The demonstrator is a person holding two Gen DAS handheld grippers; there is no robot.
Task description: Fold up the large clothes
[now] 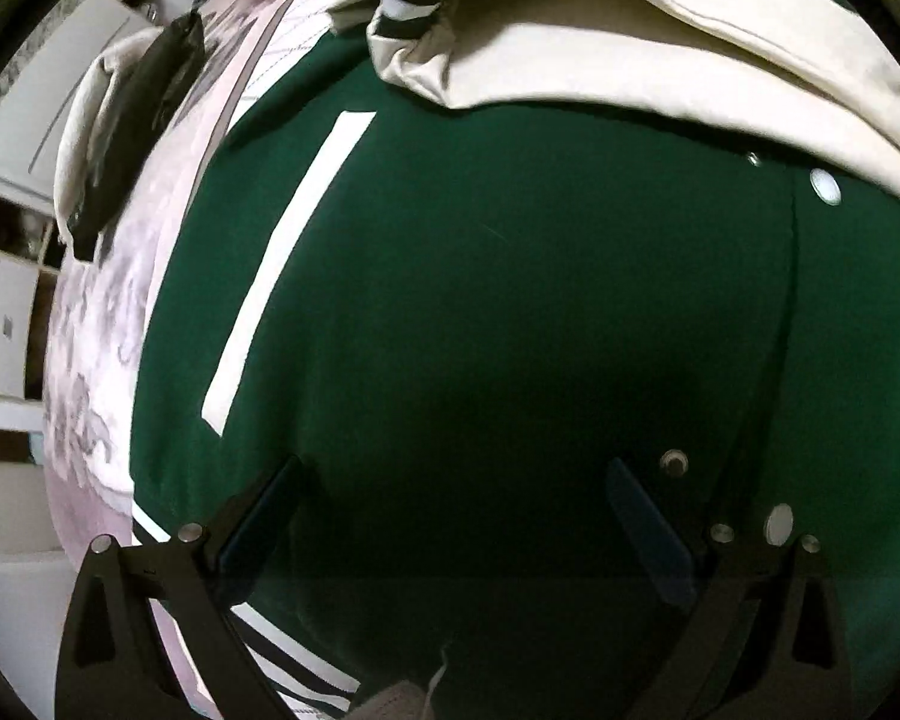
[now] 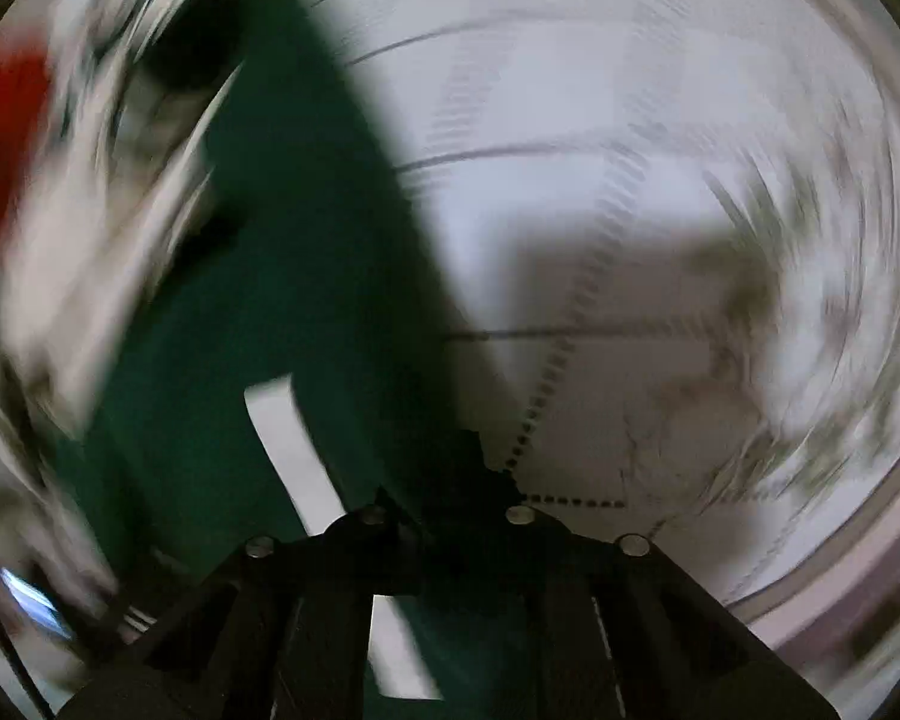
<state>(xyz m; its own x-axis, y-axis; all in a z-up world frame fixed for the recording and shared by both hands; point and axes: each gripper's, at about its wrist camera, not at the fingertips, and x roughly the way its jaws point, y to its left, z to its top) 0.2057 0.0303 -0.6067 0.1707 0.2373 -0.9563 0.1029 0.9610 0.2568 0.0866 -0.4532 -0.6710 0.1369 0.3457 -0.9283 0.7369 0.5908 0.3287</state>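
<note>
**Right tongs pinch the jacket edge; left tongs hover spread**

Left wrist view: the left gripper points steeply down with its jaws spread wide, nothing between them. Below lies the green jacket, its white stripe to the left, snap buttons along the front, and a cream sleeve folded over the top. It rests on a pale patterned sheet.

Right wrist view: heavily blurred. The right gripper has its jaws pressed together, apparently pinching the jacket's green edge at the tips. The pale sheet spreads to the right.

To fold well, I judge the right hand should carry the edge low and taut, while the left pins the fold line.
</note>
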